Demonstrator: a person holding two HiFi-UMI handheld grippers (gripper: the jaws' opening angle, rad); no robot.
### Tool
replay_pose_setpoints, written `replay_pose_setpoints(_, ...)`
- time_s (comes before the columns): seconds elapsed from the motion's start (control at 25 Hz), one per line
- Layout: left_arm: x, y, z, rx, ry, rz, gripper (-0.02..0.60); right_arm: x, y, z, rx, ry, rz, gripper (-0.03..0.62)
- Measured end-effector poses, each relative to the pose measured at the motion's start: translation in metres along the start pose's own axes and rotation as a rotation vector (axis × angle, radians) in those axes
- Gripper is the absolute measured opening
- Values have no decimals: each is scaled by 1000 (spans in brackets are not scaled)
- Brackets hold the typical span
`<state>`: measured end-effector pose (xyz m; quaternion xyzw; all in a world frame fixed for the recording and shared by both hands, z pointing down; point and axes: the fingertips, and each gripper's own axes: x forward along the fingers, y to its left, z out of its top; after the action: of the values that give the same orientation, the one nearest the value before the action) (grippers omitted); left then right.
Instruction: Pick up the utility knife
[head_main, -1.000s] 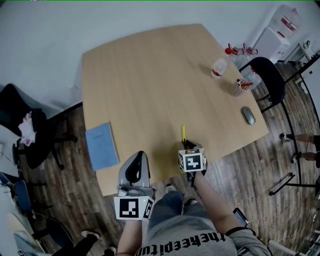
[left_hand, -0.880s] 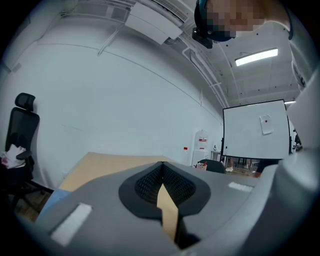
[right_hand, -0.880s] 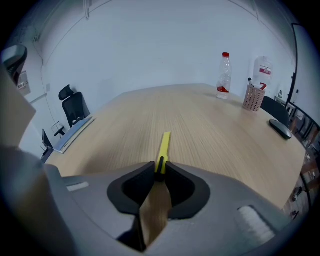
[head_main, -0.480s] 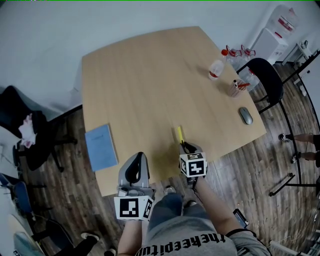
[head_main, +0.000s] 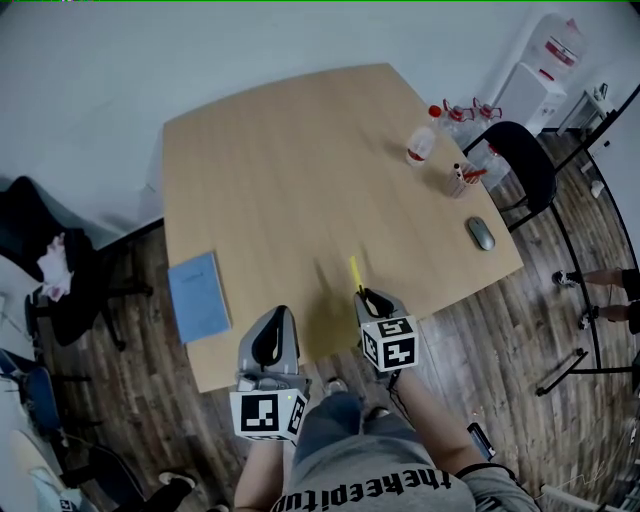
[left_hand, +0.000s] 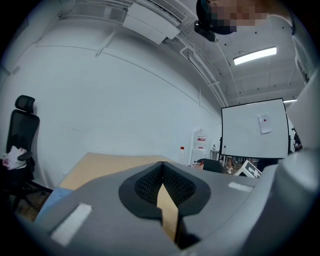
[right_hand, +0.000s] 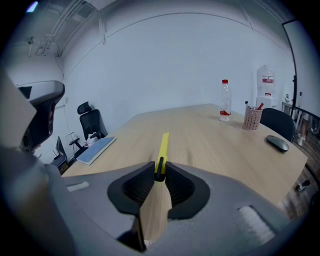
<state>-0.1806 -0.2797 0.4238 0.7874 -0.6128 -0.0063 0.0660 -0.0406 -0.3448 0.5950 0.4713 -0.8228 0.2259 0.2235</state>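
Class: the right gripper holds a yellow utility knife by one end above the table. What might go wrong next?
The right gripper pinches the yellow utility knife only at its black end; it may pivot or slip.
Dropped, it might land near the edge of the light wooden table and fall off.

The table (head_main: 300, 170) looks matt wood-grain, the utility knife (head_main: 354, 272) smooth yellow plastic.

I see a pale wooden table (head_main: 280, 170) on a dark plank floor (head_main: 500, 330), backed by a plain white wall (right_hand: 165, 60). One black office chair (head_main: 40, 240) stands at its left, a second chair (head_main: 525, 165) at its right, near a water dispenser (head_main: 535, 80). A strip light (left_hand: 255, 55) glows on the ceiling.
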Motion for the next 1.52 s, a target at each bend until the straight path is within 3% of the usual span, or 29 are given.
replay_pose_setpoints(0.92, -30, -46, 7, 22, -30, -24, 20, -104, 15, 41, -143, -241, 19, 67)
replay_pose_setpoints(1.52, -47, -75, 16, 44, -55, -34, 20, -163, 20, 61, -169, -373, 33, 67)
